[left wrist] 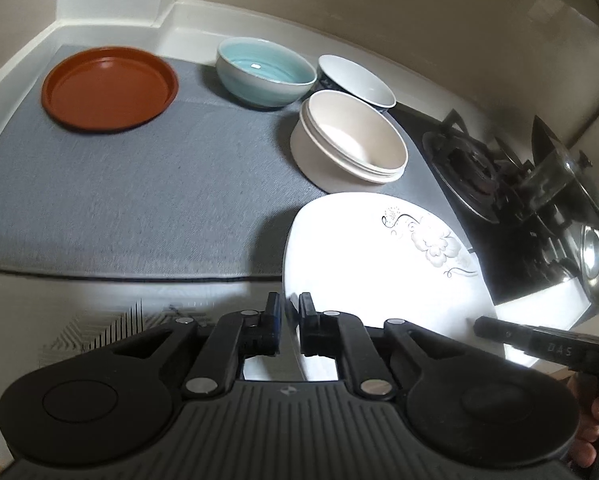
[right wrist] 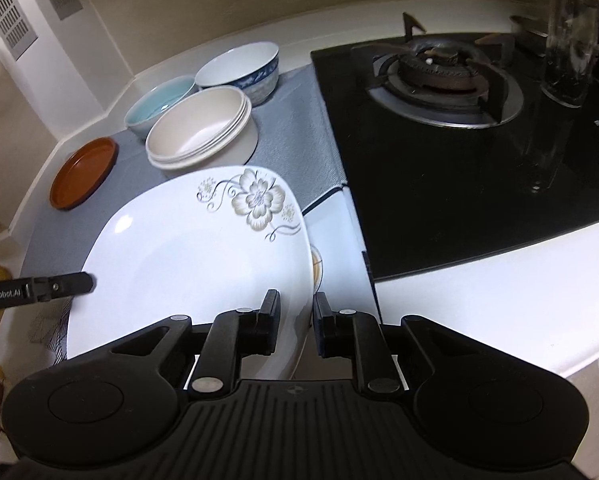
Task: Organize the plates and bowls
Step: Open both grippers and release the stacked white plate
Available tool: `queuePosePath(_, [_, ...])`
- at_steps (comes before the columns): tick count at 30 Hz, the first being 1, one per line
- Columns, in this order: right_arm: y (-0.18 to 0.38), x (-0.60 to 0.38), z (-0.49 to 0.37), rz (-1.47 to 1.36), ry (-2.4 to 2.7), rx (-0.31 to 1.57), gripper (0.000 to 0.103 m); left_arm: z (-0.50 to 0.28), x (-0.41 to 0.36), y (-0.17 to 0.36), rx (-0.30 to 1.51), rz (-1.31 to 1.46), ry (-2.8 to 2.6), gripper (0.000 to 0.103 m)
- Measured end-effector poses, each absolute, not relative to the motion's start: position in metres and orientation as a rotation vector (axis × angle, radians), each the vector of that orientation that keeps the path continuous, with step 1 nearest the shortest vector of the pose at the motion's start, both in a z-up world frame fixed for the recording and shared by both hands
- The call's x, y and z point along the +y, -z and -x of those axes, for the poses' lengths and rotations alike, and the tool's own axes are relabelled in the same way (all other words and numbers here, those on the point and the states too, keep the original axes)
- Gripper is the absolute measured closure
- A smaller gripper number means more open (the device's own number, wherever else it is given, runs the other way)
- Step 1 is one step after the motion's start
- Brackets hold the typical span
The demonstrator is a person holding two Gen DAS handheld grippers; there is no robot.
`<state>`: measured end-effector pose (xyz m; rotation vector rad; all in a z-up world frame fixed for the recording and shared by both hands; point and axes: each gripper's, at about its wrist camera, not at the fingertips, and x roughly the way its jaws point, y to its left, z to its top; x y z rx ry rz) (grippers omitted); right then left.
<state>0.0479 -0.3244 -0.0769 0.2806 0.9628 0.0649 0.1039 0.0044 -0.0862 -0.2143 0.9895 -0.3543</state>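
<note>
Two hand-held grippers clamp a white floral plate (right wrist: 187,256) over the desk's near edge: the left hand-held gripper (left wrist: 289,310) pinches its left rim, the right hand-held gripper (right wrist: 296,308) its right rim; beyond, on a grey mat (left wrist: 139,184), sit a cream bowl (left wrist: 349,142), blue bowl (left wrist: 265,72) and brown plate (left wrist: 109,90)

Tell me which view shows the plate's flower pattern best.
Right wrist view: the flower pattern is sharp and evenly lit on the white plate. In the left wrist view it is fainter, beside glare washing out the plate.
</note>
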Motion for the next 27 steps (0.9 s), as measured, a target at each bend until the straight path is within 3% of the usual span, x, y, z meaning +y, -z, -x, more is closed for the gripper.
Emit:
queuePosePath(7, [0.084, -0.328, -0.061, -0.302, -0.119, 0.998, 0.078, -0.092, 0.001, 0.090, 1.018, 0.248, 0.334, 0.089])
queuePosePath(27, [0.088, -0.325, -0.094, -0.162, -0.379, 1.045, 0.075, -0.065, -0.012, 0.069, 0.981, 0.261, 0.052, 0.087])
